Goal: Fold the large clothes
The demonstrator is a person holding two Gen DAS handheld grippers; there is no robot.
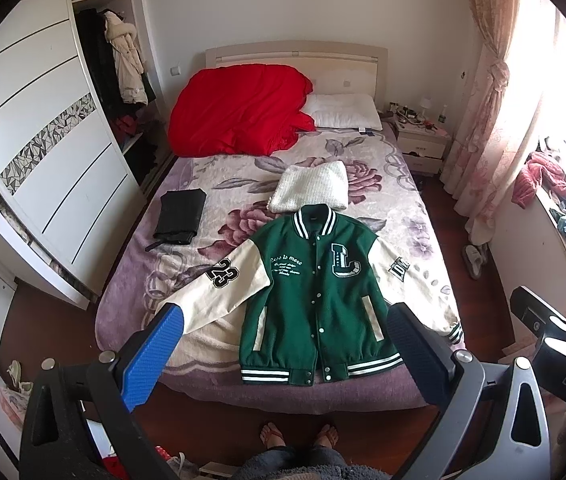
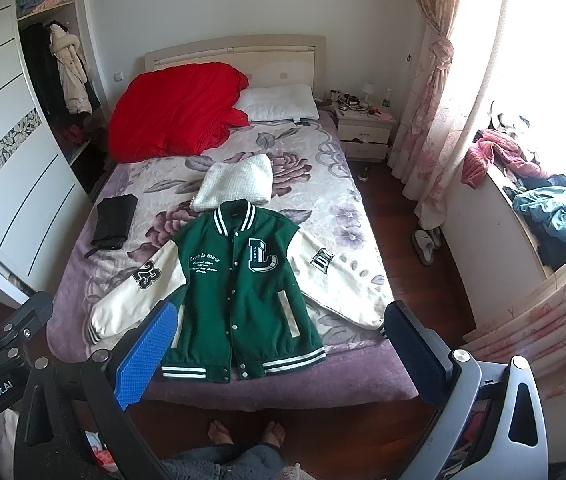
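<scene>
A green varsity jacket (image 1: 315,292) (image 2: 239,280) with cream sleeves lies flat and face up on the bed, buttoned, sleeves spread out, hem toward the foot of the bed. A white "L" patch is on its chest and "23" on one sleeve. My left gripper (image 1: 287,328) hangs open in the air above the foot of the bed, nothing between its fingers. My right gripper (image 2: 283,328) is likewise open and empty, held high over the hem. Neither touches the jacket.
A folded white knit garment (image 1: 311,192) sits just beyond the collar, and a folded black garment (image 1: 179,216) lies at the bed's left. A red duvet (image 1: 239,108) and pillow (image 1: 343,110) are at the head. A wardrobe (image 1: 43,160) stands left, a nightstand (image 1: 423,140) and curtains (image 1: 491,120) right. Bare feet (image 1: 299,434) stand below.
</scene>
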